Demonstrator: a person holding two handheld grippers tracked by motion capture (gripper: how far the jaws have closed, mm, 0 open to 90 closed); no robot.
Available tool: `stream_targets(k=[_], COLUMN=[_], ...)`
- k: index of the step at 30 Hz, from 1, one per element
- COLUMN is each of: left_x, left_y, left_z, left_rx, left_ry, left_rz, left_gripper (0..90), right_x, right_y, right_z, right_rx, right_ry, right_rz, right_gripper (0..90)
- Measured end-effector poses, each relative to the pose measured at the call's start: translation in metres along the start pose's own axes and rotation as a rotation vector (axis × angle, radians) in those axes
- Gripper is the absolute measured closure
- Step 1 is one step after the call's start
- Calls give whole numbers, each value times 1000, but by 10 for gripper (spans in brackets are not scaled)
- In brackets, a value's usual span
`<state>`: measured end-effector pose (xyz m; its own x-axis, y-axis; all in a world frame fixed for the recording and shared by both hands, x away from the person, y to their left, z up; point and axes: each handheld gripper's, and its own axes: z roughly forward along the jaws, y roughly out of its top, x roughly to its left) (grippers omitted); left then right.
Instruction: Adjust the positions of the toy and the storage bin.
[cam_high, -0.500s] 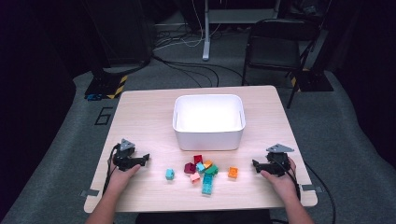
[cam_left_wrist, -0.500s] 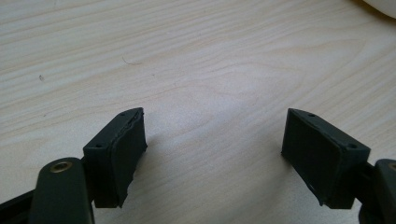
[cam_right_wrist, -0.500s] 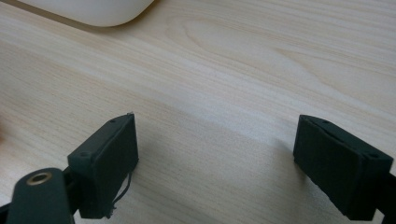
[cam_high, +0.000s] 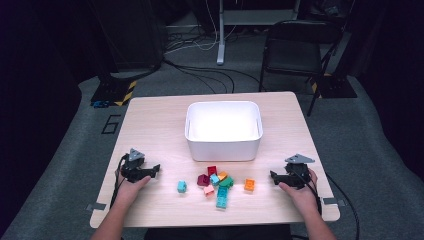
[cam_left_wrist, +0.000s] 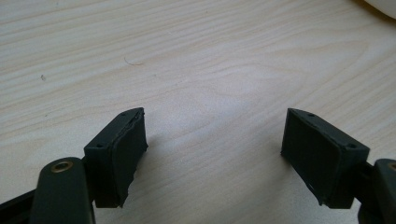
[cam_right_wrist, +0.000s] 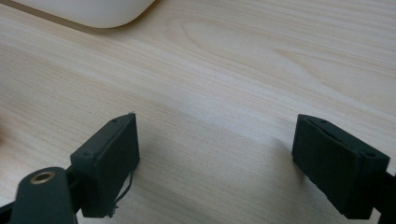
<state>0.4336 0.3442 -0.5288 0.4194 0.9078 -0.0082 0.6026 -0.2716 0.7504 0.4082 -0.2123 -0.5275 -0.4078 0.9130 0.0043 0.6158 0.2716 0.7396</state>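
A white bin (cam_high: 223, 148) stands at the middle of the wooden table (cam_high: 150, 120). In front of it lies a cluster of small coloured bricks (cam_high: 216, 184): red, maroon, teal, green and pink. A cyan brick (cam_high: 182, 186) lies apart to the left, an orange brick (cam_high: 249, 184) to the right. My left gripper (cam_high: 156, 170) rests on the table left of the bricks, open, with bare wood between its jaws (cam_left_wrist: 212, 140). My right gripper (cam_high: 273, 176) rests right of the orange brick, open and empty (cam_right_wrist: 215, 154).
A corner of the white bin (cam_right_wrist: 88, 11) lies beyond the right gripper and another corner of the bin (cam_left_wrist: 383, 7) beyond the left one. A dark folding chair (cam_high: 295, 50) and floor cables (cam_high: 200, 70) sit behind the table.
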Motion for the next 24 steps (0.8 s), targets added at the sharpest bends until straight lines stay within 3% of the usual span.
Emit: stream_targets(k=[13,16,20,24], left_x=[1,2,5,5], left_y=[0,2,9,16], left_z=[-2,-4,-10,-17], left_rx=[3,5,-8,-19], left_ry=[-4,-15,-23,-36], left_rz=[-6,-23,-46,-64], left_gripper=[266,319,337,348], right_x=[-1,0,2,4], right_y=[0,2,5,12], right_z=[0,-2,-5,-10], right_rx=[-5,5,26,-2], right_ry=[-1,-11,-22,-1], right_rz=[4,17,-10,-7], right_gripper=[179,242,297,339])
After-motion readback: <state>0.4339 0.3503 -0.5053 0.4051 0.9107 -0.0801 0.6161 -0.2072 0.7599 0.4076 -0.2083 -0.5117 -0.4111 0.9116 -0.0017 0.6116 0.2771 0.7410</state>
